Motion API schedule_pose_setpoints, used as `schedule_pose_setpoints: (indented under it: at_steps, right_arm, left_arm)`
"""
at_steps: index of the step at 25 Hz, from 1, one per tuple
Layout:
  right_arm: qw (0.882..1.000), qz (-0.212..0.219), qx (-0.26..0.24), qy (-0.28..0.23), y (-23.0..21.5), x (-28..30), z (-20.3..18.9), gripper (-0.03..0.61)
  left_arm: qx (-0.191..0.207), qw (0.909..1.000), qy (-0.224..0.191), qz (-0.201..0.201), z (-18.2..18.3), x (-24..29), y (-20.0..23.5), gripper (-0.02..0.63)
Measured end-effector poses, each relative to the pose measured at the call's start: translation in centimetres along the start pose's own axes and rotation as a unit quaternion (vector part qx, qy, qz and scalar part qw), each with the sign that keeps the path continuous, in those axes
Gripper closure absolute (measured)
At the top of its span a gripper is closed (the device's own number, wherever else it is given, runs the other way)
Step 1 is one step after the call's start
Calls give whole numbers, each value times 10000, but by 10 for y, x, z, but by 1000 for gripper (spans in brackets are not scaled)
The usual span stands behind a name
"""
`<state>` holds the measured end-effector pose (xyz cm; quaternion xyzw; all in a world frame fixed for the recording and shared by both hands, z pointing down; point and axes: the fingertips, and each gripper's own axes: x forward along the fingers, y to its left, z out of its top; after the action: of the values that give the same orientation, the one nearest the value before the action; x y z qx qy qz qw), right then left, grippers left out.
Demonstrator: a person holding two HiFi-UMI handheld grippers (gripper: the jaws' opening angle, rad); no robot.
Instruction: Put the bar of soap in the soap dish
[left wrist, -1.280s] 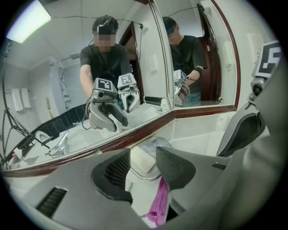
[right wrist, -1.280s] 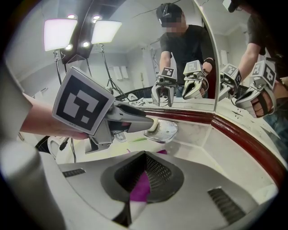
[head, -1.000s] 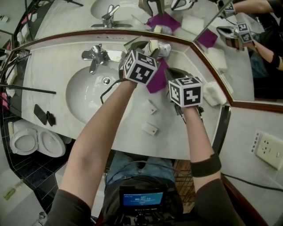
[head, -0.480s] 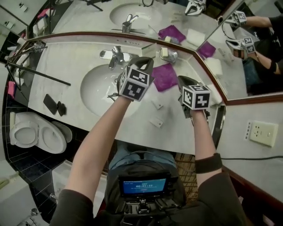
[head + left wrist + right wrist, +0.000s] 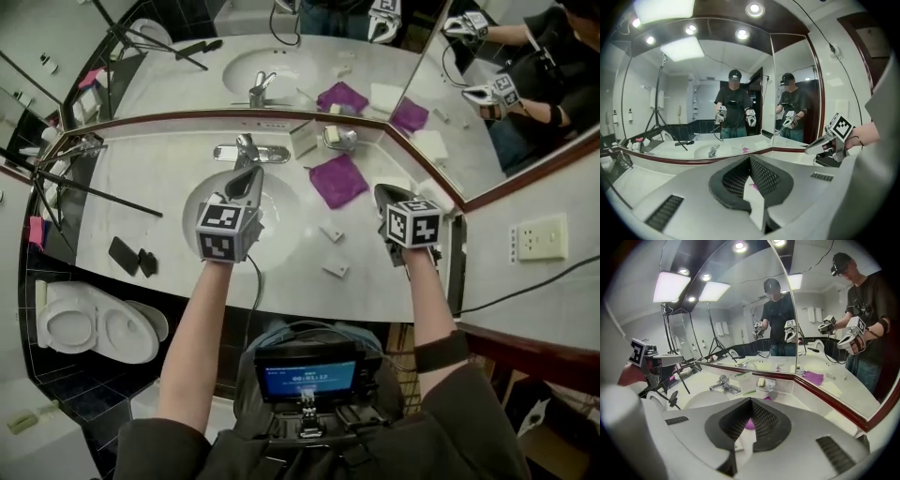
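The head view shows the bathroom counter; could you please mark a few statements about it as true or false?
1. The bar of soap lies in the soap dish. True.
2. The left tongs grip the bar of soap. False: they are shut on nothing, above the basin.
3. The purple cloth lies inside the basin. False: it lies on the counter, to the right of the basin.
4. The right tongs are shut and empty. True.
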<state>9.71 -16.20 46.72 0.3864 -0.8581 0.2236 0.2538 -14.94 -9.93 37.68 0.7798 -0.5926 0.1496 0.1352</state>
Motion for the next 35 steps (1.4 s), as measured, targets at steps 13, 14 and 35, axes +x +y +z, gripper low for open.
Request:
schedule_pose_setpoints:
  at_steps: [13, 14, 35]
  right_arm:
    - [9987, -383, 179, -283, -21, -52, -9, 572]
    - [9986, -406, 193, -289, -23, -54, -11, 571]
    - [9988, -311, 213, -326, -22, -58, -19, 571]
  left_arm:
    - [-53, 9993, -179, 338, 11, -77, 31, 609]
    - [-55, 9992, -192, 351, 12, -80, 33, 609]
    - [-276, 9972, -227, 657, -10, -107, 48, 609]
